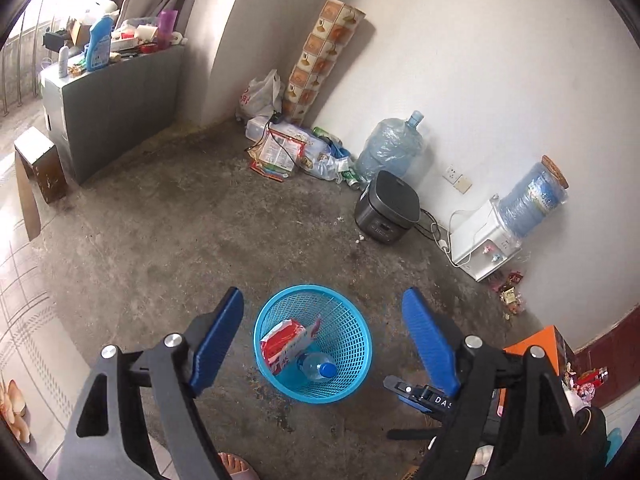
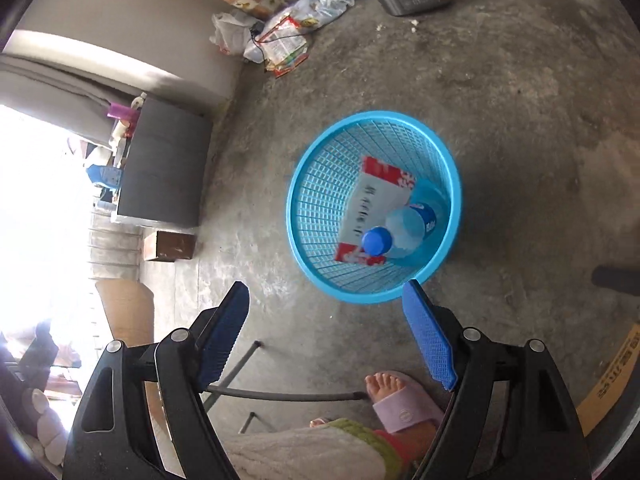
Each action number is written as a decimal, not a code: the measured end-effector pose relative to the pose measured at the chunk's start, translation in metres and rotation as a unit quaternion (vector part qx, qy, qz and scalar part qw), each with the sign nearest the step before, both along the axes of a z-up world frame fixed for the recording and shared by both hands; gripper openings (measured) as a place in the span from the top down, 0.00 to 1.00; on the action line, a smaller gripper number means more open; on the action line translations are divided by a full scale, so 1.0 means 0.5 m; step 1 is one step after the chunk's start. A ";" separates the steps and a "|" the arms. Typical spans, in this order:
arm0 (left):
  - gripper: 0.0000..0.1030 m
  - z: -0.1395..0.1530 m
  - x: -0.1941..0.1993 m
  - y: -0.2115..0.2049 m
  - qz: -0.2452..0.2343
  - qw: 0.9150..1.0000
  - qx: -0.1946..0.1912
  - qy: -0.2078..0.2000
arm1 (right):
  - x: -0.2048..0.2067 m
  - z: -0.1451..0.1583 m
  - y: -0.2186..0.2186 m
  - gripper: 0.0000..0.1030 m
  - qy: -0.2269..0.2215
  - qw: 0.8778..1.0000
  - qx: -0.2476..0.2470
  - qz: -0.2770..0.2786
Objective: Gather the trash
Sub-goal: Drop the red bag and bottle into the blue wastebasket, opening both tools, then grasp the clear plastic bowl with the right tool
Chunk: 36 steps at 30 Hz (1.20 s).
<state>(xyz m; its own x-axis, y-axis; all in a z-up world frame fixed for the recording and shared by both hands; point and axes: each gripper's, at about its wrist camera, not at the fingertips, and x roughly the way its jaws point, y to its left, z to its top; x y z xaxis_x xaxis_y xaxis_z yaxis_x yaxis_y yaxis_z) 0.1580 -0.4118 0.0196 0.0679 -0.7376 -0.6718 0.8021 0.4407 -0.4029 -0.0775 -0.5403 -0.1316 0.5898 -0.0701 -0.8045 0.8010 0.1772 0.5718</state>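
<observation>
A blue mesh waste basket (image 1: 352,364) stands on the concrete floor and also shows in the right wrist view (image 2: 320,216). Inside it lie a red and white carton (image 1: 286,340) (image 2: 374,196) and a clear plastic bottle with a blue cap (image 1: 318,366) (image 2: 404,228). My left gripper (image 1: 322,304) is open and empty, held above the basket with a finger on each side. My right gripper (image 2: 326,296) is open and empty, above the floor just near of the basket's rim. The right gripper's body (image 1: 424,394) shows at the lower right of the left wrist view.
A pile of wrappers and bags (image 1: 288,152) lies by the far wall, with a rice cooker (image 1: 388,208), water jugs (image 1: 390,146) and a white dispenser (image 1: 484,240). A grey cabinet (image 1: 116,92) stands left. My sandalled foot (image 2: 396,400) and a chair frame (image 2: 280,394) are near.
</observation>
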 end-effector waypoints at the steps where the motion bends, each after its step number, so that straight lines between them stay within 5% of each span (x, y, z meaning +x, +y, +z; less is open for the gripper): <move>1: 0.19 0.016 -0.011 0.020 -0.002 1.000 -0.009 -0.008 | -0.004 0.016 0.011 0.27 0.007 1.000 -0.019 0.005; 9: 0.05 0.153 -0.096 0.210 0.004 0.993 -0.085 -0.087 | -0.001 0.181 0.144 0.17 0.061 0.977 -0.193 0.064; 17: 0.05 0.220 -0.151 0.422 0.052 0.981 -0.105 -0.156 | 0.039 0.297 0.301 0.08 0.031 0.935 -0.333 0.117; 23: 0.05 0.230 -0.156 0.609 0.135 0.969 -0.111 -0.175 | 0.095 0.348 0.383 0.08 -0.015 0.900 -0.382 0.210; 26: 0.05 0.223 -0.161 0.712 0.202 0.956 -0.088 -0.194 | 0.119 0.363 0.424 0.08 -0.047 0.880 -0.401 0.250; 36: 0.06 0.156 -0.168 0.947 0.343 0.923 -0.042 -0.168 | 0.253 0.357 0.543 0.12 -0.111 0.849 -0.342 0.387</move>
<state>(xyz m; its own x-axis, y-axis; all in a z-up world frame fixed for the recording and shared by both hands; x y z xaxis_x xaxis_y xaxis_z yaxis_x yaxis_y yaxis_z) 0.0739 0.0619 0.0976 0.7334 -0.4915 -0.4696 0.4311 0.8704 -0.2378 0.0488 -0.2688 0.0471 0.8033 0.0020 -0.5956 0.1792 0.9529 0.2448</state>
